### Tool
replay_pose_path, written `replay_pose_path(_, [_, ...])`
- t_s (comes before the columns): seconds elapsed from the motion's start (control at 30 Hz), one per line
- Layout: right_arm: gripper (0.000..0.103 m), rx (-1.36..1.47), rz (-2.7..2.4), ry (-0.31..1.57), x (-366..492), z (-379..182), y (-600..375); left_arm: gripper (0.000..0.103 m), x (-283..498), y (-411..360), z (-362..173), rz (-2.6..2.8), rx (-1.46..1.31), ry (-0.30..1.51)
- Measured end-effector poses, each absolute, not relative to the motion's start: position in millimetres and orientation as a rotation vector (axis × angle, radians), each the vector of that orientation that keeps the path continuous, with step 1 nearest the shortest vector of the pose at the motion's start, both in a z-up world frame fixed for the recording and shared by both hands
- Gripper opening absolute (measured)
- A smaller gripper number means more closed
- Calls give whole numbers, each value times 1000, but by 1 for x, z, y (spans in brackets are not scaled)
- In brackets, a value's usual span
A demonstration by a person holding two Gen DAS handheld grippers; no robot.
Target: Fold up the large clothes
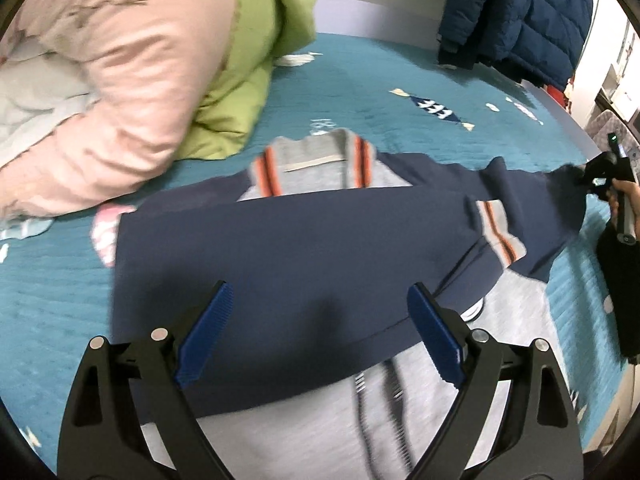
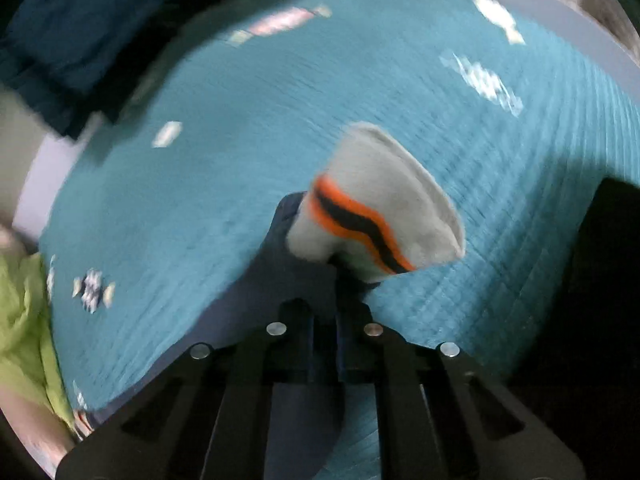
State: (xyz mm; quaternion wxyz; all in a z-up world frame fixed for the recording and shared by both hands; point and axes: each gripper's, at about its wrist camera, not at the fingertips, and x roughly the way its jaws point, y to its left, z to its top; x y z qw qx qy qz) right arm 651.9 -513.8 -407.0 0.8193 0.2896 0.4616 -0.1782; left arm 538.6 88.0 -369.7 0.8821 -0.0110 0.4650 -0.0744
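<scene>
A navy and grey jacket (image 1: 304, 236) with orange-striped collar and cuffs lies on a teal bedspread (image 1: 360, 80). One navy sleeve is folded across its chest, its striped cuff (image 1: 498, 232) at the right. My left gripper (image 1: 320, 312) is open and empty just above the folded sleeve. My right gripper (image 2: 324, 320) is shut on the other navy sleeve (image 2: 296, 264) just behind its grey striped cuff (image 2: 376, 208), held above the bed. It also shows at the right edge of the left wrist view (image 1: 600, 180).
A pink quilt (image 1: 132, 80) and a green quilt (image 1: 260, 40) are piled at the bed's far left. A dark blue puffer jacket (image 1: 520, 12) lies at the far right corner. A dark object (image 1: 620, 288) sits at the right edge.
</scene>
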Motion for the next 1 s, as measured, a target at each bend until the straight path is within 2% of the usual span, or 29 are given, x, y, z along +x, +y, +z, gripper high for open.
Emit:
replay_pose_path(0.23, [7, 278, -151, 687, 601, -316, -382, 90, 515, 157, -359, -9, -63, 957])
replay_pose_path(0.47, [8, 84, 75, 575, 553, -264, -209, 90, 483, 227, -370, 102, -156, 1003])
replay_pose_path(0.63, [9, 32, 154, 612, 551, -289, -102, 90, 461, 254, -372, 125, -177, 1018])
replay_pose_path(0.87, [11, -117, 265, 708, 539, -361, 45, 90, 451, 279, -381, 131, -198, 1043])
replay_pose_path(0.93, [17, -141, 269, 748, 540, -382, 71, 90, 451, 284, -386, 137, -203, 1051])
replay_pose_path(1.0, [28, -149, 275, 797, 541, -398, 83, 90, 449, 290, -390, 137, -225, 1053])
